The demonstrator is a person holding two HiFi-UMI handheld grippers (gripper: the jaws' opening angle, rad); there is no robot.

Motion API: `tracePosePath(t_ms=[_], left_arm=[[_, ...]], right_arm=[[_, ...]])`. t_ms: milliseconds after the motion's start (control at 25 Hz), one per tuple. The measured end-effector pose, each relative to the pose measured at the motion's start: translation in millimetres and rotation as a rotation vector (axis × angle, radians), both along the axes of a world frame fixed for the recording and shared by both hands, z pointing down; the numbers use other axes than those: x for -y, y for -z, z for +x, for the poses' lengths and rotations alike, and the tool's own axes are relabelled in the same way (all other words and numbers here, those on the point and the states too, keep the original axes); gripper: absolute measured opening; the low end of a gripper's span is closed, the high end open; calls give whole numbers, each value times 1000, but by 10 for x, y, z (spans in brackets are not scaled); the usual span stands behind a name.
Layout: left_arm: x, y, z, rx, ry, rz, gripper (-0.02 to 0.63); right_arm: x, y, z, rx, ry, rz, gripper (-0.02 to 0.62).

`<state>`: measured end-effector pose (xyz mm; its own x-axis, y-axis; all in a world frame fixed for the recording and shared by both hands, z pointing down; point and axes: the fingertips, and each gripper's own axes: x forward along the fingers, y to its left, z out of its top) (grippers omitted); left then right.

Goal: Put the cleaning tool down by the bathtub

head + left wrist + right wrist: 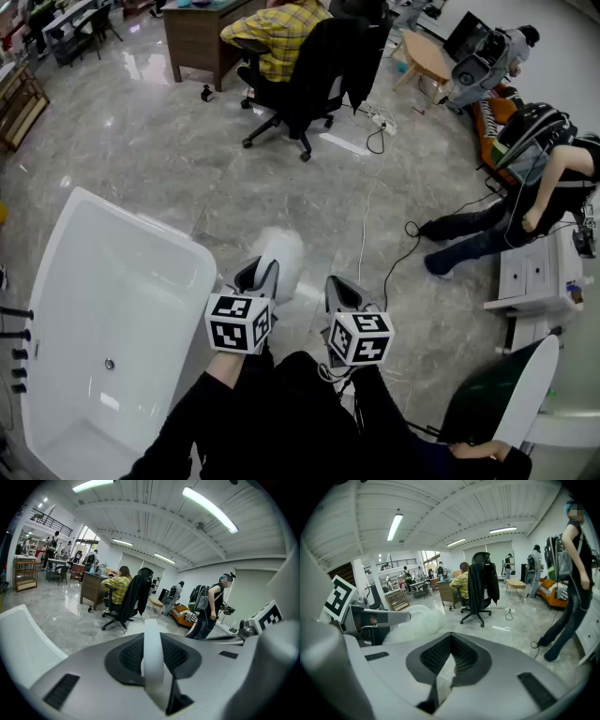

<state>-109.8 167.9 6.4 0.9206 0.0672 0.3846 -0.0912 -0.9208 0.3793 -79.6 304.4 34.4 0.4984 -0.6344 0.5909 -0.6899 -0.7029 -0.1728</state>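
The cleaning tool is a duster with a fluffy white head (279, 249) and a flat white handle (152, 654). My left gripper (259, 274) is shut on that handle, which runs up between the dark pads (129, 654), with the head out ahead over the grey floor. In the right gripper view the fluffy head (414, 623) shows beside the left gripper (370, 619). The white bathtub (70, 246) lies to the left, its rim just left of the left gripper. My right gripper (341, 290) hovers alongside, jaws together with nothing between them (450, 640).
Black taps (16, 349) line the bathtub's left side. A person sits on a black office chair (309, 75) ahead. Cables (370, 202) trail across the floor. Another person (511, 211) stands at the right by a white cabinet (530, 277). A dark chair (497, 398) is at lower right.
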Motion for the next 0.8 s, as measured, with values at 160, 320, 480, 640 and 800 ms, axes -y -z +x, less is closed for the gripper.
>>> tracePosePath(t_ms=[160, 320, 480, 640, 800], left_arm=[[105, -3, 188, -8, 17, -7, 101], [197, -82, 350, -3, 43, -5, 101], [262, -162, 517, 12, 80, -2, 101], [334, -228, 733, 34, 132, 14, 101], [377, -270, 1049, 53, 187, 25, 101]], right_arm=[[63, -8, 249, -2, -1, -15, -2], [125, -58, 493, -3, 10, -21, -2], [216, -132, 733, -2, 62, -31, -2], [313, -184, 1034, 10, 111, -13, -2], [363, -209, 1445, 20, 162, -4, -2]])
